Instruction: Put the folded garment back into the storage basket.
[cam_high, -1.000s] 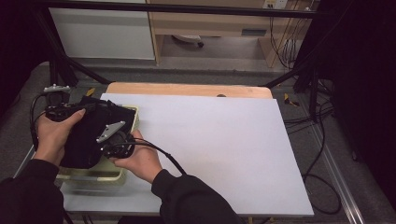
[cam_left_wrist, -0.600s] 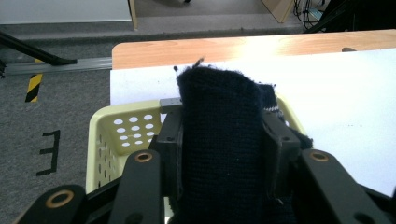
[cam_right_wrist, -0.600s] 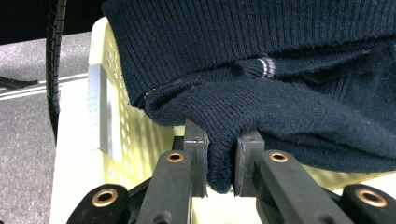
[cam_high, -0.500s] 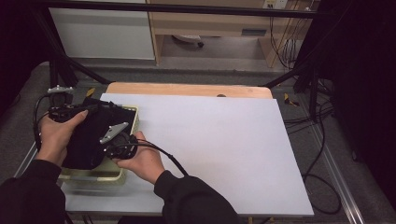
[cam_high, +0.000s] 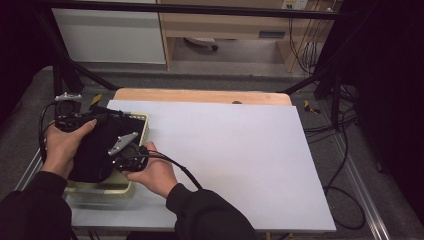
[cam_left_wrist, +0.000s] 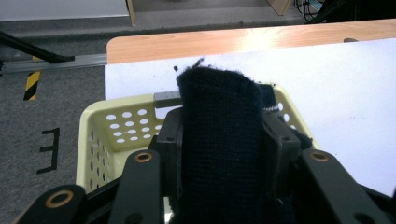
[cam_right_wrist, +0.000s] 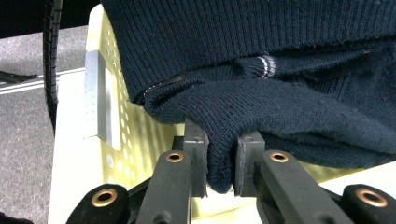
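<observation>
sweater (cam_high: 95, 147) lifted slightly out of basket (cam_high: 142, 125) since a second ago; left gripper (cam_left_wrist: 224, 135) and right gripper (cam_right_wrist: 219, 158) both clamp knit (probably pulling it out).

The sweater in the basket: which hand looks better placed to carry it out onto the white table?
Probably the right gripper: it clamps the sweater on the basket side nearest the table; the left gripper grips farther away.

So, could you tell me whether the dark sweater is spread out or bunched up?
Bunched up: the sweater sits heaped in the yellow basket, folds pinched by both grippers.
</observation>
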